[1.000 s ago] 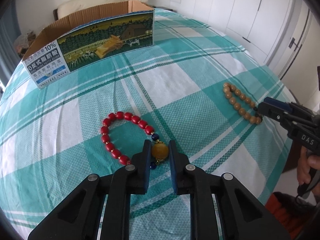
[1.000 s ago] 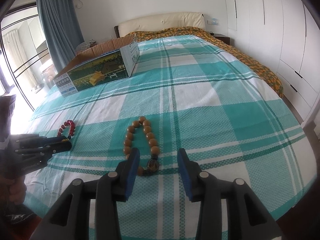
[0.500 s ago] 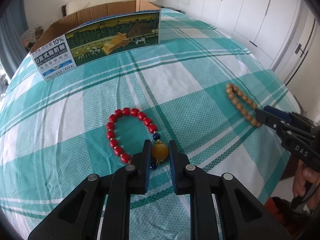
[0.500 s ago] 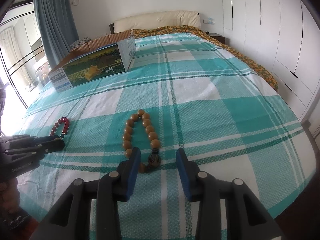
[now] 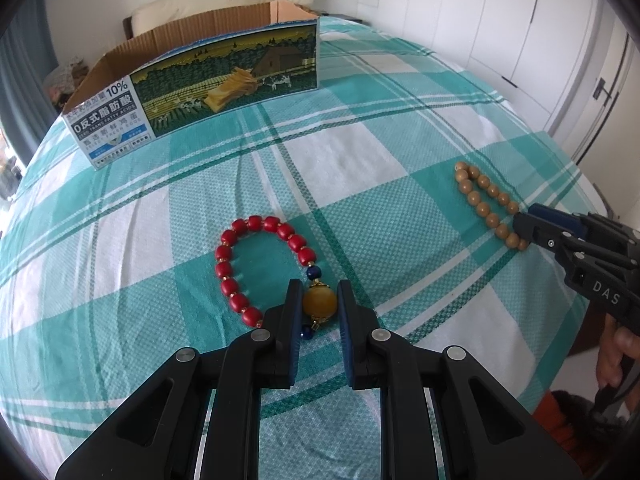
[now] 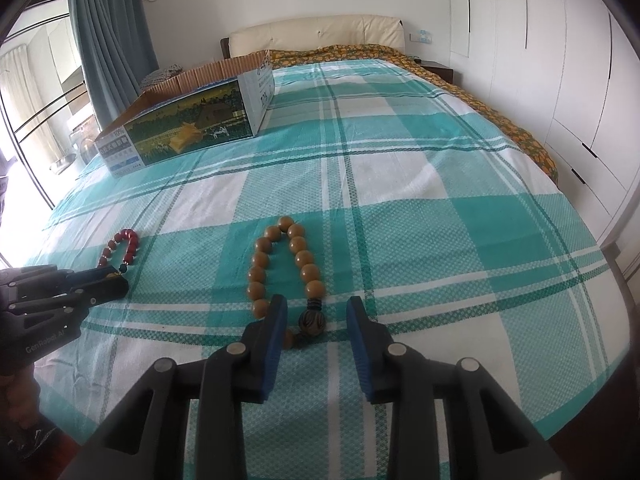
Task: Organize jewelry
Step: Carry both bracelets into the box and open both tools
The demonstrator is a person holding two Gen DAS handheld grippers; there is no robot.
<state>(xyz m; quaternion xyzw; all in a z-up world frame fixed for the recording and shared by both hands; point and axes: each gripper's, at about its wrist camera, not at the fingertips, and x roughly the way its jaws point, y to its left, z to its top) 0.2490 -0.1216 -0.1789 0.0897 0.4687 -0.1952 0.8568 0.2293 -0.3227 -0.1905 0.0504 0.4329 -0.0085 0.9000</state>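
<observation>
Left wrist view showed the left gripper closed on the amber bead of the red bracelet, which lay on the checked bedspread before the cardboard box. Only the right wrist view showed the right gripper with fingers apart, straddling the wooden bracelet's dark striped bead without touching it.
</observation>
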